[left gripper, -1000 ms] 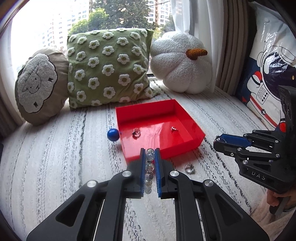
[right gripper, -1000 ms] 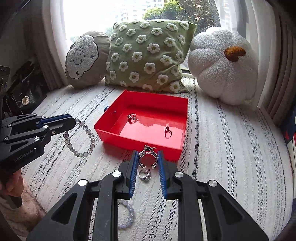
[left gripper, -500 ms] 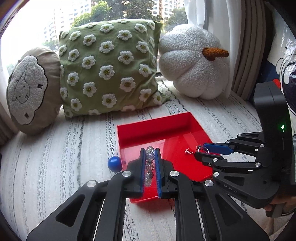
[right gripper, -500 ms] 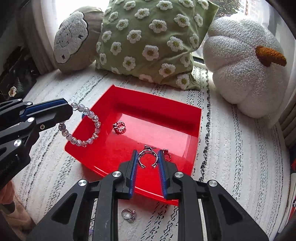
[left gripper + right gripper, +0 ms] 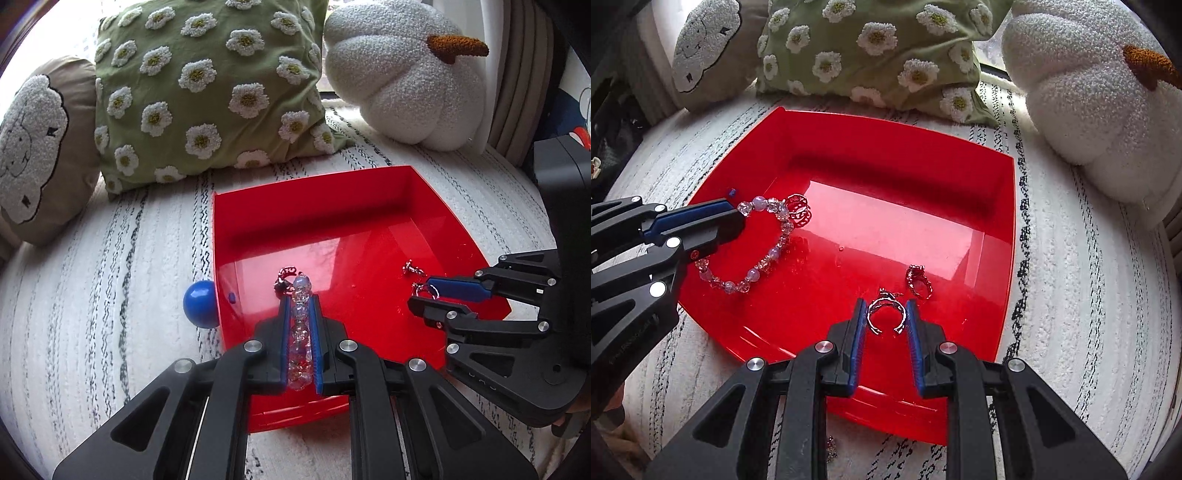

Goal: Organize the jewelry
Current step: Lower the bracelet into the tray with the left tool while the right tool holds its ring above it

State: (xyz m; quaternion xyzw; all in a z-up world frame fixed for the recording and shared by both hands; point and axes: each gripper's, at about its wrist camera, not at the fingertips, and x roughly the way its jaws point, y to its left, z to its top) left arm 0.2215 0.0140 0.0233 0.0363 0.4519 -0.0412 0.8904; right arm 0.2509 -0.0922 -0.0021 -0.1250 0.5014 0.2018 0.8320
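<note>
While both grippers hang over the red tray [image 5: 1008,206], each has its jaws closed on a piece of jewelry. The left gripper [image 5: 300,291] pinches a clear beaded bracelet [image 5: 775,236] between its blue pads; in the right wrist view the loop droops from the fingertips above the tray's left part, with its lower beads at or just above the tray floor. A silver ring with a chain pattern [image 5: 798,212] lies on the tray floor just beyond the bracelet. The right gripper [image 5: 886,314] holds an open silver ring [image 5: 886,314] by its sides, low over the near right part of the tray. Another ring [image 5: 918,280] lies in the tray just past it. A small blue ball [image 5: 201,303] sits against the tray's outer left wall on the striped white cover [image 5: 110,295]. One more small silver piece [image 5: 831,446] rests on the cover just in front of the tray.
</note>
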